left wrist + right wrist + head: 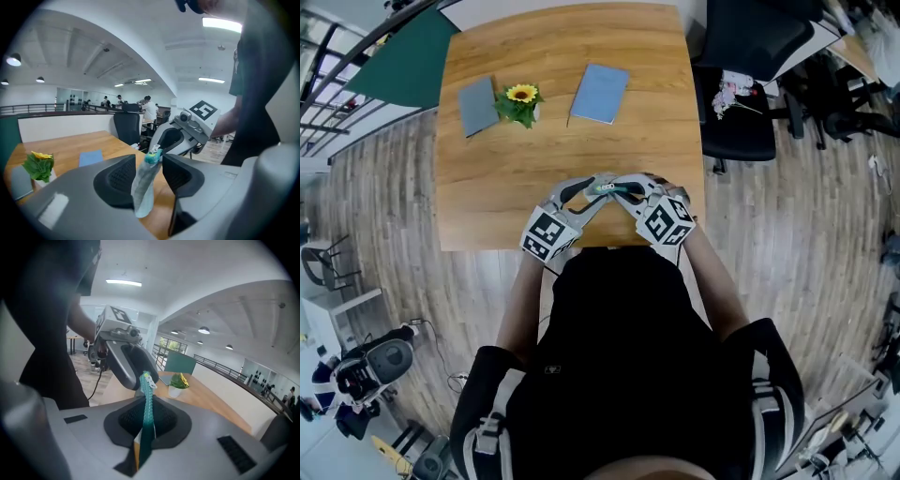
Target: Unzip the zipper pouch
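Note:
A small pale grey-blue zipper pouch [607,188] with a teal zipper is held up just above the front edge of the wooden table [534,141], between my two grippers. In the right gripper view the teal zipper edge [148,399] runs up out of my right gripper [144,430], whose jaws are shut on it. In the left gripper view the pouch [142,190] hangs upright between the pads of my left gripper [147,176]. Those jaws stand apart, with a gap beside the pouch. The two grippers face each other tip to tip.
Farther back on the table lie a grey notebook [476,105], a small potted sunflower [521,101] and a blue notebook [600,93]. A black office chair [741,103] stands at the table's right side. The person's body is close against the table's front edge.

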`<action>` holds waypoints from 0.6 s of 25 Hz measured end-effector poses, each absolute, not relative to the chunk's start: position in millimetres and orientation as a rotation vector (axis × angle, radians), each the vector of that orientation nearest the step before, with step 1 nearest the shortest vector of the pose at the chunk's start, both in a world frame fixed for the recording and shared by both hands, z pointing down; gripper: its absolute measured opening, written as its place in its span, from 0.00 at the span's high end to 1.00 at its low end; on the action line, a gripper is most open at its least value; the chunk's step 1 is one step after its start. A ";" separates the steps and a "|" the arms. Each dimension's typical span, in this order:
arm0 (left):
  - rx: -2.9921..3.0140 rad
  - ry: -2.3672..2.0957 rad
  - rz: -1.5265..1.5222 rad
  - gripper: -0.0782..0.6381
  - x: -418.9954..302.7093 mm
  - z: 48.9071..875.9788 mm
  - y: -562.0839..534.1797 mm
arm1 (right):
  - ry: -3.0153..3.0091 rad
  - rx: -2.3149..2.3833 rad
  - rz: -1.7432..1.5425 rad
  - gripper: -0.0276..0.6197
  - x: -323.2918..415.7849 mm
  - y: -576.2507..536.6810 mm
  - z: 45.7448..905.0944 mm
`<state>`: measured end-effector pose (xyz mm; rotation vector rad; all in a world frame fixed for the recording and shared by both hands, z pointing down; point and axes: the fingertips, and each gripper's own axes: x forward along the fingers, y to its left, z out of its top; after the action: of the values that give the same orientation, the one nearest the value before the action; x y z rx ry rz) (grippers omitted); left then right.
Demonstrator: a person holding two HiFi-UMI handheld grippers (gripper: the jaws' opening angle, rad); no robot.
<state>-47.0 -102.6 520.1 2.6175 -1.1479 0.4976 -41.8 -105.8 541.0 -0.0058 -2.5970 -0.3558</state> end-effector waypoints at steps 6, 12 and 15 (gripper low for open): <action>2.697 -0.901 0.565 0.77 -18.3 528.6 -96.8 | -2.601 -0.019 -0.364 0.93 -27.4 -100.8 539.8; 2.726 -0.895 0.663 0.83 -9.8 531.5 -98.0 | -2.588 0.043 -0.366 0.92 -18.2 -104.1 543.4; 2.735 -0.928 0.670 0.84 -8.2 528.3 -99.4 | -2.597 0.085 -0.382 0.92 -15.9 -105.2 540.7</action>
<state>-8.2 -99.4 528.3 2.7353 -0.9284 0.6695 -15.9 -105.2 540.7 0.0854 -2.5971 -0.3816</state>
